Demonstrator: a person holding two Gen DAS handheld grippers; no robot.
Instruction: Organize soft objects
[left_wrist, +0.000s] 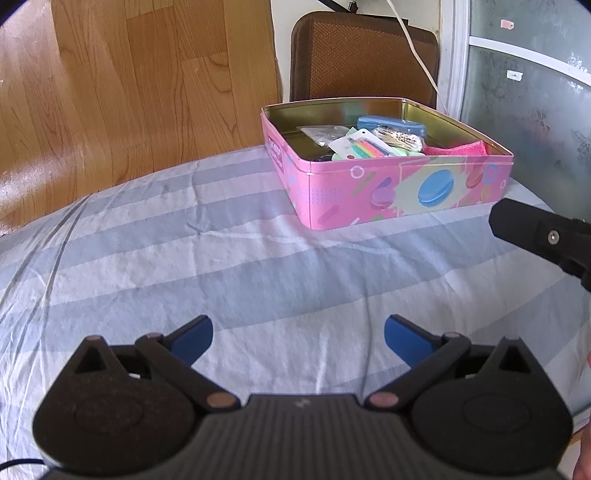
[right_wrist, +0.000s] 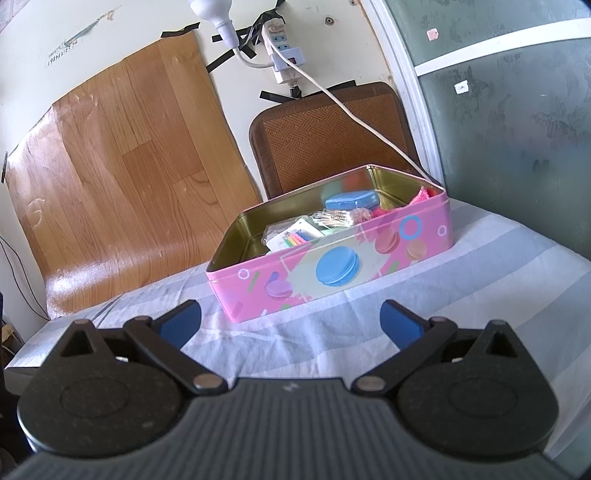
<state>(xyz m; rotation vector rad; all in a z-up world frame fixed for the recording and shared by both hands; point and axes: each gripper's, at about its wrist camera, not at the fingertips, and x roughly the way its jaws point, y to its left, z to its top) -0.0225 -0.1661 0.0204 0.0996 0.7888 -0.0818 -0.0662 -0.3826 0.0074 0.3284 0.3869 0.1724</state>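
Sitting open near the far edge of the bed (left_wrist: 184, 258), the pink tin (left_wrist: 388, 192) holds a jumble only partly legible: a blue case (left_wrist: 391, 127) toward the back, a pink cloth (left_wrist: 458, 148) tucked into the right corner and half hidden by the front wall, a card of coloured bands (left_wrist: 364, 149), and clear packets whose contents are too blurred to name. From the right wrist view the tin's near wall covers most of this, so only the tops of the case and the cloth show. The left gripper (left_wrist: 298, 332) hangs over the striped sheet near the bed's near edge, its blue pads spread wide with nothing between them. The right gripper (right_wrist: 290, 319) is likewise spread and empty, just short of the tin's front wall; in the left view only one black finger of it enters from the right edge, the rest cut off. Behind the tin a brown cushion (right_wrist: 325, 136) leans on the wall, its base hidden by the tin, and a white cable (right_wrist: 354, 114) runs down across it and out of sight behind the tin's back corner.
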